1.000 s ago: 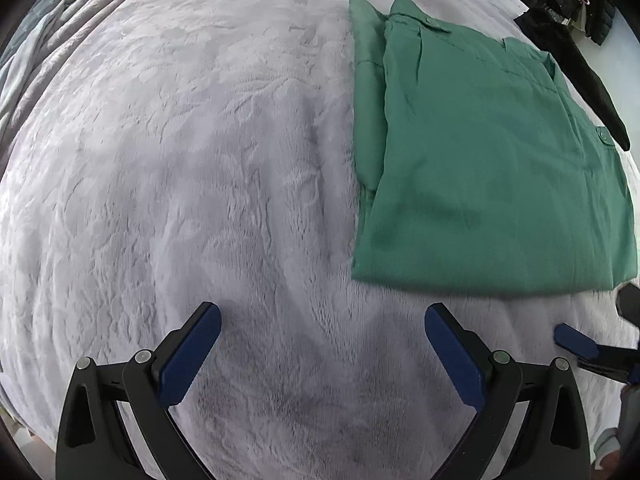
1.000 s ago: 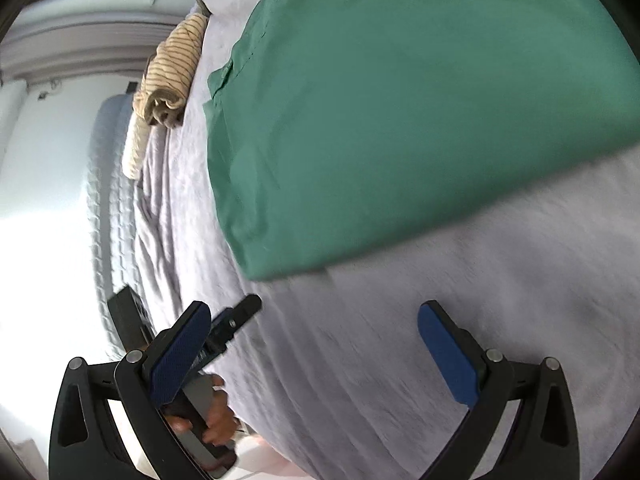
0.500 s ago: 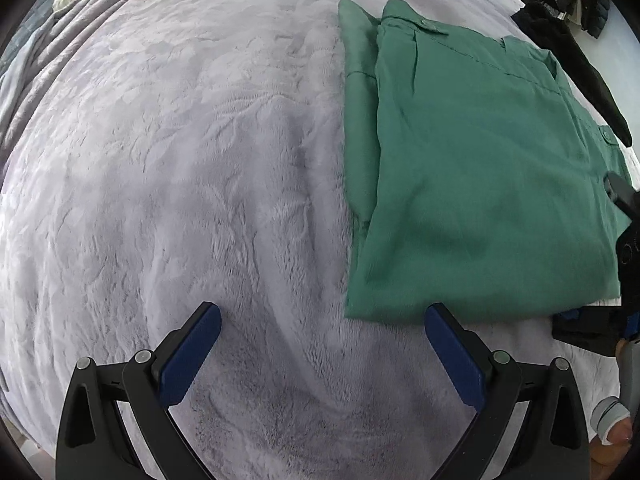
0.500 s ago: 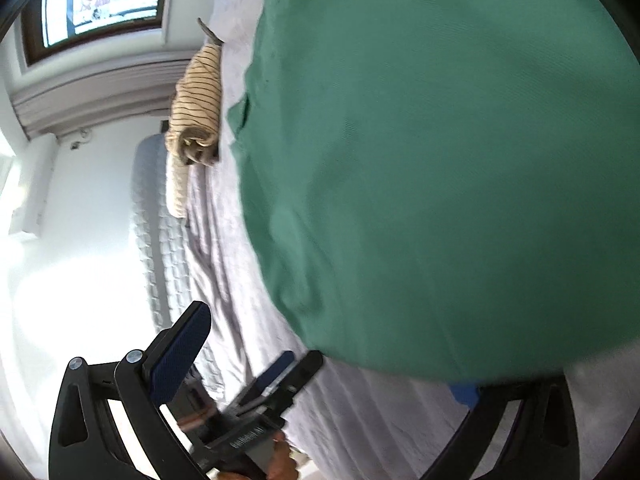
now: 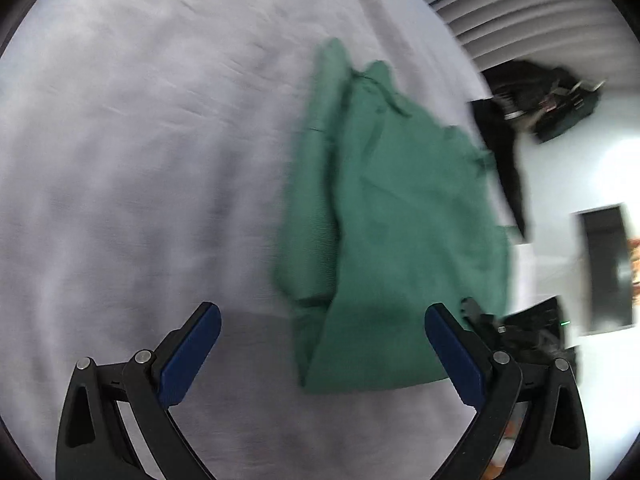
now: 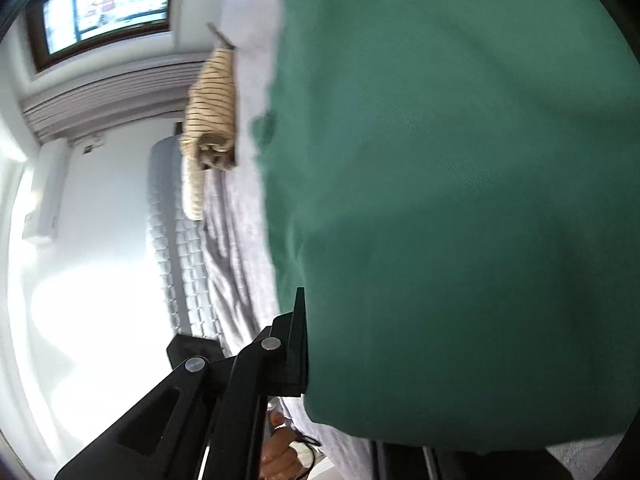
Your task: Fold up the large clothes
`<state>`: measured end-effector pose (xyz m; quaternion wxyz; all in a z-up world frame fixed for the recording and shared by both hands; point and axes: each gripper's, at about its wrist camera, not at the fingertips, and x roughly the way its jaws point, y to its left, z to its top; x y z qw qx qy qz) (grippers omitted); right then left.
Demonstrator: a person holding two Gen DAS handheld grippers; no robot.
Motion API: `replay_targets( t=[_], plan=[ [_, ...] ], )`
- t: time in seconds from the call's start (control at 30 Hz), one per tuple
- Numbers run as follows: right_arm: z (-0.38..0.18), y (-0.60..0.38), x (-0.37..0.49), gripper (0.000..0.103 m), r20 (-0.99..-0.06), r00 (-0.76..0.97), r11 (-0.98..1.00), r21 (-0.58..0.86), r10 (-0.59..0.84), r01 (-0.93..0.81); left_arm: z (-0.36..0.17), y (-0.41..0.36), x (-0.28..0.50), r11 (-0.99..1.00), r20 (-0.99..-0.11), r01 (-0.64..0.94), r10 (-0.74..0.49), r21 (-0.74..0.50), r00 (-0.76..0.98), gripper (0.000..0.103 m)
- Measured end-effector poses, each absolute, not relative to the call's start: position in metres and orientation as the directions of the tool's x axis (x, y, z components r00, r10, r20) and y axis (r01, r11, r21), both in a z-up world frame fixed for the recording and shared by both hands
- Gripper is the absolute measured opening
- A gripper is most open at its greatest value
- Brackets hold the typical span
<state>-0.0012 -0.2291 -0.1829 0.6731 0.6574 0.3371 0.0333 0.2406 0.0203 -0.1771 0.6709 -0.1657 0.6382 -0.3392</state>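
A wood-framed window (image 6: 106, 8) glows above pale pleated curtains (image 6: 116, 92), white walls (image 6: 92, 240) and a grey-quilted bed (image 5: 140, 140).

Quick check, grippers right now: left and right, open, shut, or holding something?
Left gripper: open, empty, near edge of the green garment between its fingers.
Right gripper: just closed, shut on the green garment's edge.

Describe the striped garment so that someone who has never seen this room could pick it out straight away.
Start from the bed with the pale grey cover. Follow its far edge, toward the window, past the big green garment. There lies the striped garment: a cream bundle with thin dark stripes, the only patterned cloth here, apart from the plain green one.
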Motion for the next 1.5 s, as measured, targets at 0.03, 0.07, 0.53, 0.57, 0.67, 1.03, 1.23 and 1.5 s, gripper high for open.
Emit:
replay_targets(
  t=[0.03, 0.07, 0.53, 0.57, 0.67, 1.03, 1.23, 1.5],
  plan=[
    [-0.175, -0.232, 0.0, 0.007, -0.404, 0.775, 0.149, 0.912, 0.487, 0.382, -0.18, 0.012, 0.246, 0.681, -0.711, 0.233, -0.699, -0.694, -0.076, 0.102],
    [-0.165, -0.235, 0.0, 0.007, -0.398, 0.779, 0.17, 0.916, 0.485, 0.363, -0.182, 0.005, 0.245, 0.662, -0.694, 0.231, -0.714, -0.712, -0.094, 0.102],
    [-0.163, -0.226, -0.027, 0.011, -0.558, 0.517, 0.371, 0.825, 0.648, 0.425, -0.179, -0.12, 0.245, 0.759, -0.834, 0.4, -0.551, -0.513, -0.024, 0.025],
    [-0.153, -0.233, -0.036, 0.011, -0.597, 0.515, 0.431, 0.801, 0.615, 0.415, -0.171, -0.123, 0.241, 0.758, -0.836, 0.421, -0.548, -0.498, -0.001, 0.025],
    [-0.129, -0.269, -0.053, 0.011, -0.716, 0.55, 0.577, 0.686, 0.43, 0.442, -0.145, -0.14, 0.229, 0.743, -0.838, 0.506, -0.541, -0.437, 0.071, 0.023],
    [-0.194, -0.32, -0.055, 0.007, -0.701, 0.556, 0.484, 0.712, 0.447, 0.509, -0.047, -0.236, 0.151, 0.583, -0.795, 0.752, -0.592, -0.309, 0.132, 0.021],
    [-0.164, -0.355, -0.135, 0.008, -0.643, 0.675, 0.417, 0.759, 0.363, 0.5, -0.045, -0.341, 0.072, 0.406, -0.828, 0.906, -0.543, -0.118, 0.136, 0.021],
    [-0.191, -0.388, -0.231, 0.011, -0.582, 0.733, 0.223, 0.813, 0.352, 0.538, -0.129, -0.435, -0.007, 0.294, -0.911, 0.956, -0.391, 0.012, 0.131, 0.022]
  ],
)
